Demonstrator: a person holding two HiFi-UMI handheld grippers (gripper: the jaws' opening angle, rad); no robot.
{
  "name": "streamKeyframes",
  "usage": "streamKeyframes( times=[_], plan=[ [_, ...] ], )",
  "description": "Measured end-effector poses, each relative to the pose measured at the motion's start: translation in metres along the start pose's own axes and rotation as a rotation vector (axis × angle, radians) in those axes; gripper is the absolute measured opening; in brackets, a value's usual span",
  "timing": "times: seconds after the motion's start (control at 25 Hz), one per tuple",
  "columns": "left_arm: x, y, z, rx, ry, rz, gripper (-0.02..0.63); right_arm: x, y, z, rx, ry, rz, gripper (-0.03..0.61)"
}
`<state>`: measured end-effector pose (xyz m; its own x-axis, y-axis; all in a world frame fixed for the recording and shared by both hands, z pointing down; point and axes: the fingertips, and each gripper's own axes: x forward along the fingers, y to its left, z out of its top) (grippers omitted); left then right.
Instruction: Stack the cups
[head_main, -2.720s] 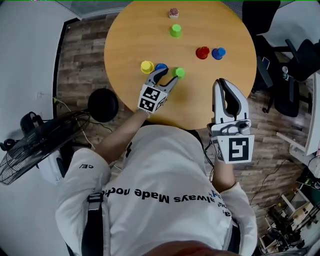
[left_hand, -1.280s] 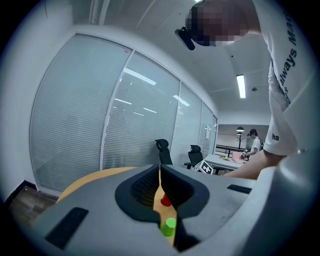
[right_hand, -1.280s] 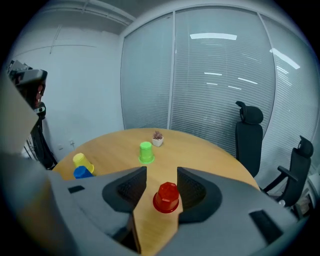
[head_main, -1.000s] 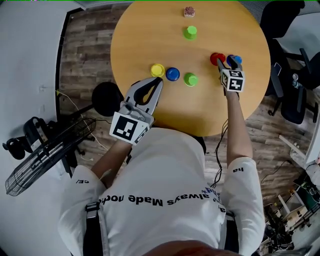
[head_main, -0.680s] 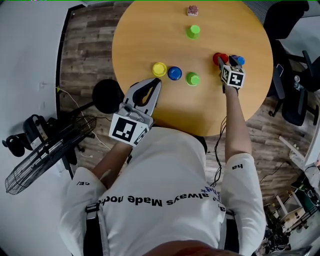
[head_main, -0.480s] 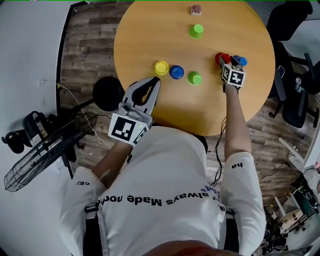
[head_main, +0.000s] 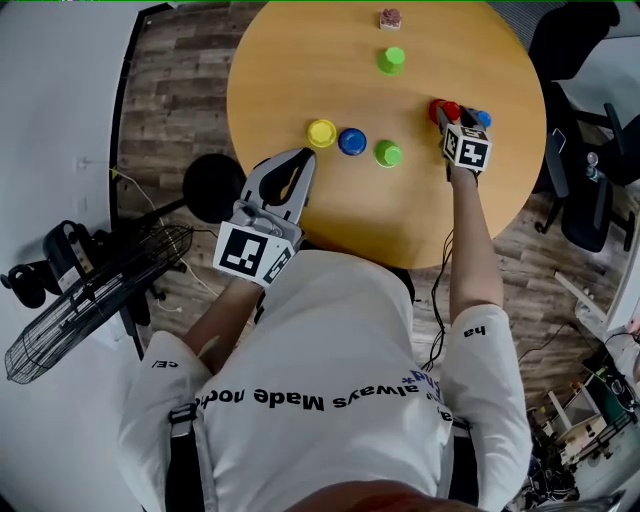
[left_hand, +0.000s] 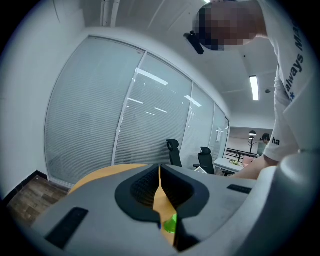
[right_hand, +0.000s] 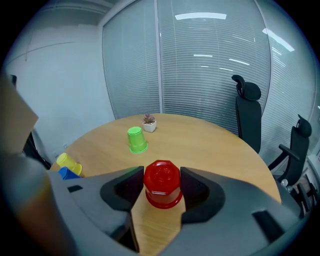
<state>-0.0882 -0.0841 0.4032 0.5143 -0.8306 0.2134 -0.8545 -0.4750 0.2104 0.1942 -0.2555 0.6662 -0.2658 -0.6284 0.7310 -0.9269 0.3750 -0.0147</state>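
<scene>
Right gripper (right_hand: 161, 175): jaws spread, ribbed black pads (right_hand: 122, 190) flanking glossy red plastic cup (right_hand: 162, 185), octagonal base upward. Left gripper (left_hand: 160, 172): closed, empty.

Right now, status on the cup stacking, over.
Left gripper shut, empty. Right gripper open, jaws astride red cup, which stands on the table. Blue cup close beside it; nothing stacked.

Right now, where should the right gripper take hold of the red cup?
Grip the red cup across opposite sides of its wall, about mid-height: it stands upside down, tapering upward, so a high grip might slip. Come from the person's side, angled down, as the right gripper straddles it; the blue cup stands close on its right.
</scene>
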Motion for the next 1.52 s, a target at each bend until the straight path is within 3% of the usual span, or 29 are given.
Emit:
streamKeyframes(
  times=[0.36, 0.76, 1.24, 1.52],
  plan=[
    [-0.017, -0.003, 0.003, 0.001, -0.024, -0.001, 0.032, -0.033, 0.046, 0.03, -0.153, -0.025, 0.068, 0.241],
    [-0.043, -0.005, 0.011, 0.009, -0.06, 0.016, 0.032, -0.064, 0.136, 0.06, -0.296, -0.051, 0.223, 0.241],
    [-0.072, 0.001, 0.009, -0.002, -0.075, 0.061, 0.032, -0.072, 0.244, 0.058, -0.463, -0.048, 0.391, 0.241],
    [-0.083, 0.005, 0.004, -0.013, -0.075, 0.078, 0.032, -0.066, 0.285, 0.04, -0.514, -0.022, 0.452, 0.241]
  ],
)
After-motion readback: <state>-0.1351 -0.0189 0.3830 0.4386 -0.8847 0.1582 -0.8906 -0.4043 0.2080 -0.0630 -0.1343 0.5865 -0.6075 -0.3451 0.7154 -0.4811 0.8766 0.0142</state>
